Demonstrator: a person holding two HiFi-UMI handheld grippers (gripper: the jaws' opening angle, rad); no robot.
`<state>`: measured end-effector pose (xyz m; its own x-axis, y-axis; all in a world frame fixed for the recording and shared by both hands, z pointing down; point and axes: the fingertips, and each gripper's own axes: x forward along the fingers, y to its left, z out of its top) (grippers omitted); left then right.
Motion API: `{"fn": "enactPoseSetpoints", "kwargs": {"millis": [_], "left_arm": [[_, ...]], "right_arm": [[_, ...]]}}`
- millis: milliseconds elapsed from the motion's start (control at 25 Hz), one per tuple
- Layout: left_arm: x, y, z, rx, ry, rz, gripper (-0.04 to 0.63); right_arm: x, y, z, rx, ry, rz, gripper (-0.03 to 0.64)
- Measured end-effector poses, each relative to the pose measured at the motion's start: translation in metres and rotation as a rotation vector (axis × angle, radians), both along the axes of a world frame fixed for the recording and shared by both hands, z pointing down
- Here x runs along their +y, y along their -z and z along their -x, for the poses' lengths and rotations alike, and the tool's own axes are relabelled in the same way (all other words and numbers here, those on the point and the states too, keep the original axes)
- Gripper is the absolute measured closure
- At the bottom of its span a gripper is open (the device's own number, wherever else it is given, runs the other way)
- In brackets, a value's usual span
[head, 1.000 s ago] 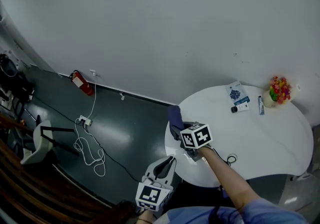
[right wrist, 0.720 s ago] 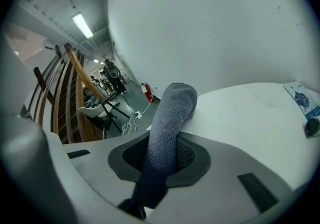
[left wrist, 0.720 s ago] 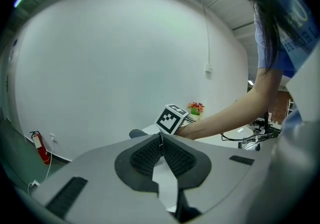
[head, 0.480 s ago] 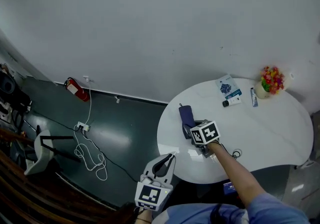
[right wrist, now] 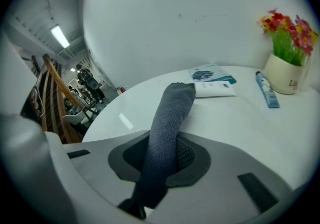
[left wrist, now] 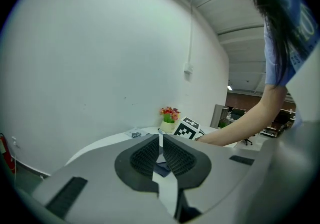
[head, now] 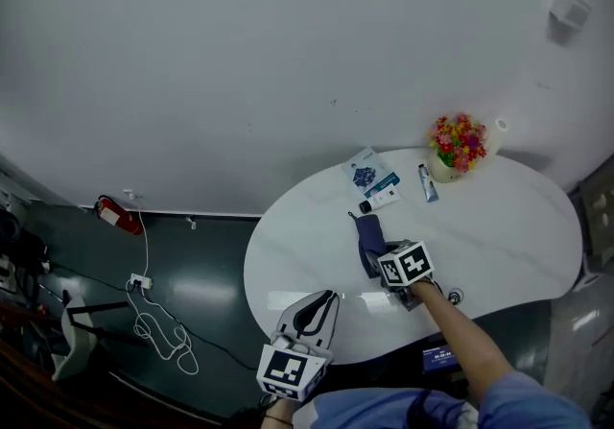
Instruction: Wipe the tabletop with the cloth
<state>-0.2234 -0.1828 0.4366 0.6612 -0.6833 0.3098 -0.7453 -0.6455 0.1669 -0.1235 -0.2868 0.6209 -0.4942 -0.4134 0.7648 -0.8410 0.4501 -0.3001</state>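
1. White glossy oval worktop (head: 499, 226): hard, smooth, reflective. Judged low in friction, so a wipe will need downward pressure as well as drag.
2. Dark grey-blue soft cloth (right wrist: 167, 133): bunched into a long narrow strip on the left-centre of the worktop. The near end is in the right claw. The far end rests on the surface, close to the printed booklets. Judged light, limp and not fragile. It will not push ahead of the claw, only fold or trail behind it. Gripped at one end, little of it bears on the surface. A hold nearer the middle, with the bulk pressed flat beneath, would likely wipe more.
3. Right claw (right wrist: 162, 160): pinching the near end of the cloth, which fills the gap between the pads. The weave looks coarse, so slipping out seems unlikely.
4. Left claw (left wrist: 161, 150): at the near edge of the worktop, well apart from the cloth. Pads are drawn almost together with only a thin slit, and nothing is between them.
5. Small items at the far side: printed booklets (head: 372, 176), blue tube (head: 426, 183), white pot of red and yellow flowers (head: 455, 145). All look light, and a wide stroke could knock them.
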Motion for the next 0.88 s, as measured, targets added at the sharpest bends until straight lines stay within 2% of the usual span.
{"fn": "enactPoseSetpoints", "kwargs": {"millis": [280, 520, 680, 880], "left_arm": [[-0.01, 0.009, -0.135, 0.012, -0.131, -0.016, 0.577], [-0.014, 0.005, -0.236, 0.03, -0.175, 0.009, 0.577], [-0.017, -0.001, -0.291, 0.019, -0.203, 0.021, 0.577], [-0.021, -0.003, -0.342, 0.004, -0.212, 0.029, 0.577]], "right_arm": [[-0.008, -0.004, -0.145, 0.062, -0.056, -0.012, 0.541], [-0.012, -0.006, -0.258, 0.067, -0.121, -0.006, 0.541], [-0.018, -0.002, -0.327, 0.087, -0.162, -0.015, 0.541], [-0.017, -0.003, -0.419, 0.12, -0.237, -0.012, 0.541]]}}
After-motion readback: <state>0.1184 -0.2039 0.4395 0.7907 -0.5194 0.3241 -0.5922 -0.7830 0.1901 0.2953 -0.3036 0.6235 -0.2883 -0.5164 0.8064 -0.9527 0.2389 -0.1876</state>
